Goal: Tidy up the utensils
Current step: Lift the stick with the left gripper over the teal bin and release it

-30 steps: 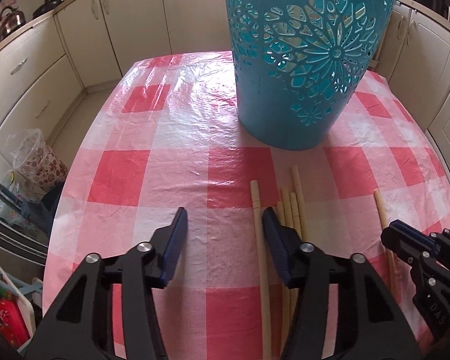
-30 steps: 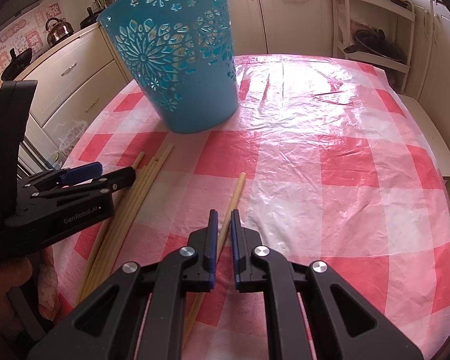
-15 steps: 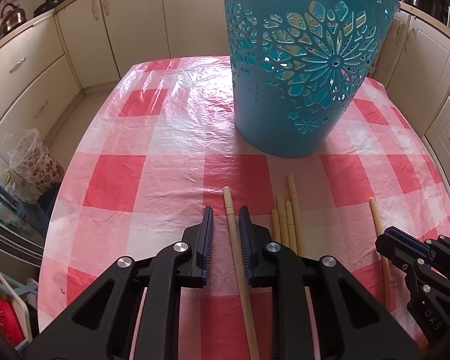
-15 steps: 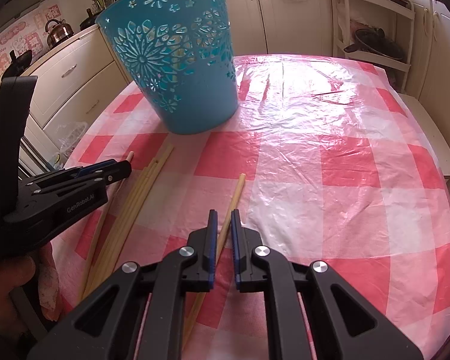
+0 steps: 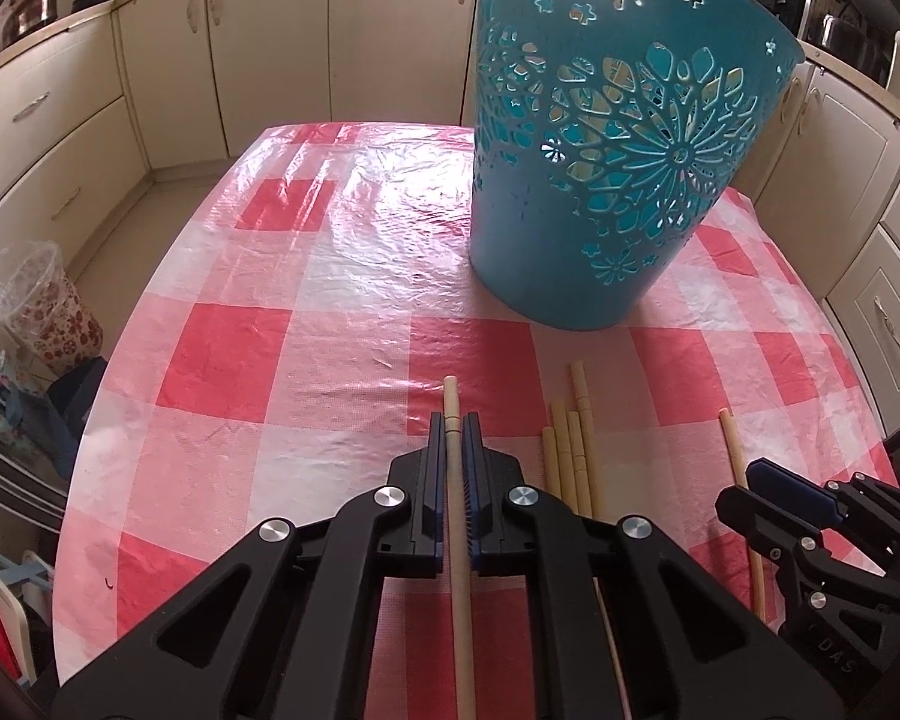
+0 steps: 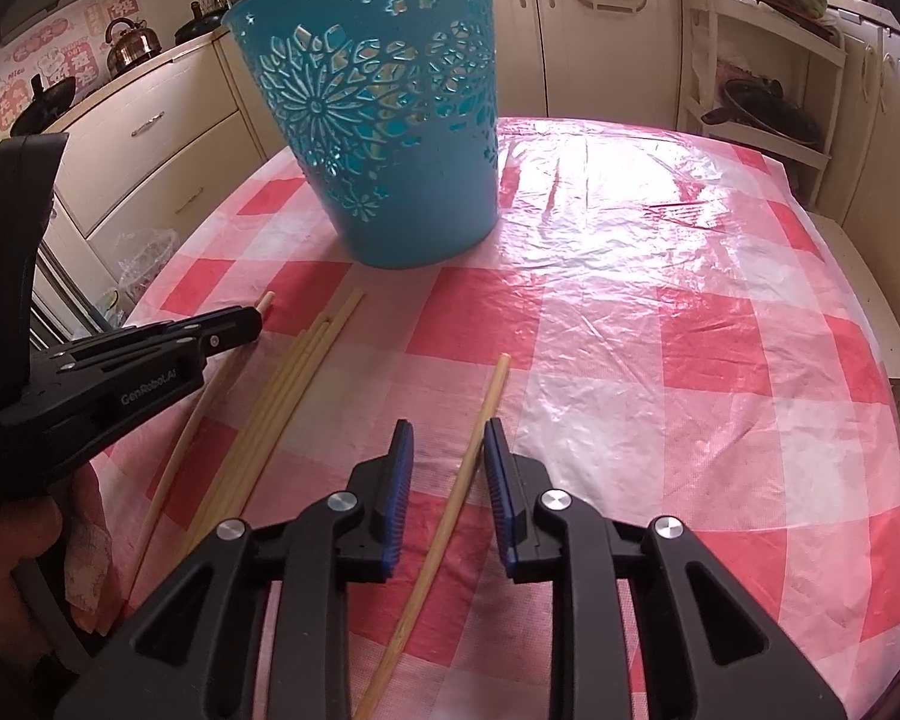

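Observation:
My left gripper point(image 5: 453, 420) is shut on a pale wooden chopstick point(image 5: 450, 390), whose tip pokes out past the pads just above the checked cloth. The right wrist view shows the same gripper point(image 6: 252, 318) at the left with that chopstick tip point(image 6: 265, 300). My right gripper point(image 6: 447, 426) has its jaws opening; a single chopstick point(image 6: 489, 396) lies on the cloth between them, close to the right finger. From the left wrist view the right gripper point(image 5: 744, 486) is low on the right. Several loose chopsticks point(image 5: 570, 438) point(image 6: 294, 384) lie between the grippers. A blue cut-out basket point(image 5: 618, 168) point(image 6: 384, 120) stands upright beyond them.
The red-and-white checked plastic cloth point(image 5: 330, 276) covers the table. Cream kitchen cupboards point(image 5: 270, 48) ring it. A floral bin with a plastic liner point(image 5: 48, 312) stands on the floor at the left. A white shelf rack point(image 6: 762, 108) with pans stands at the far right.
My left gripper shifted over the leftmost chopstick and closed on it. The right gripper, shut around its chopstick before, has spread its jaws apart without moving away.

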{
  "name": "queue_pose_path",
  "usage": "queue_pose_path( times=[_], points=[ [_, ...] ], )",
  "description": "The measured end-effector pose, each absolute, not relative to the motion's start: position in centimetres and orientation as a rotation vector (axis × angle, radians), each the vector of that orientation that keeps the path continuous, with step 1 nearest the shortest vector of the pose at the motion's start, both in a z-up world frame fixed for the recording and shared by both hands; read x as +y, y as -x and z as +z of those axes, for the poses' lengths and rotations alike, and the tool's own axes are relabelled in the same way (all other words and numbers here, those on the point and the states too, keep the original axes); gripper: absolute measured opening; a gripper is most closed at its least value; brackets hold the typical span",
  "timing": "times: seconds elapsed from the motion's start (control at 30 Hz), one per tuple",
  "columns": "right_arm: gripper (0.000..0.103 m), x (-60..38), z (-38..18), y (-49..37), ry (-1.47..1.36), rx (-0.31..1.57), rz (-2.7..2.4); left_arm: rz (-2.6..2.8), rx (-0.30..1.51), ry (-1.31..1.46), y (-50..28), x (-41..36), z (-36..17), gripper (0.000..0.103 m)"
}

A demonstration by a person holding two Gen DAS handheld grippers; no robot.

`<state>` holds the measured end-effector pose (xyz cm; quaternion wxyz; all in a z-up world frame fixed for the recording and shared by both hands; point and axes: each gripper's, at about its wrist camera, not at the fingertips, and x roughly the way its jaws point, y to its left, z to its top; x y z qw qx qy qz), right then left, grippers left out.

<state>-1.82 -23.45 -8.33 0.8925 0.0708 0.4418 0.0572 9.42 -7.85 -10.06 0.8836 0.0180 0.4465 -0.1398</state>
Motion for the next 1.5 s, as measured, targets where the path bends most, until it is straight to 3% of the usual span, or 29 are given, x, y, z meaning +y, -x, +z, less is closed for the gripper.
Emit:
queue_pose_path(
  times=[0.37,0.77,1.07,1.27,1.5],
  points=[
    [0.028,-23.1,-8.4,1.7,-0.128,0.917,0.118,-0.385,0.864,0.127,-7.6,-5.6,-6.9,0.005],
    [0.029,-23.4,-8.4,1.8,-0.144,0.916,0.121,-0.526,0.55,0.284,-5.7,-5.3,5.9,0.005],
    [0.03,-23.5,-8.4,1.8,-0.154,0.916,0.132,-0.488,0.277,0.318,-10.8,-8.5,14.0,0.005],
    [0.034,-23.6,-8.4,1.6,-0.157,0.917,0.146,-0.394,0.153,0.3,-15.0,-10.8,14.9,0.005],
    [0.038,-23.6,-8.4,1.5,-0.176,0.917,0.16,-0.348,0.202,0.268,-18.2,-11.9,11.0,0.005]
  ],
)
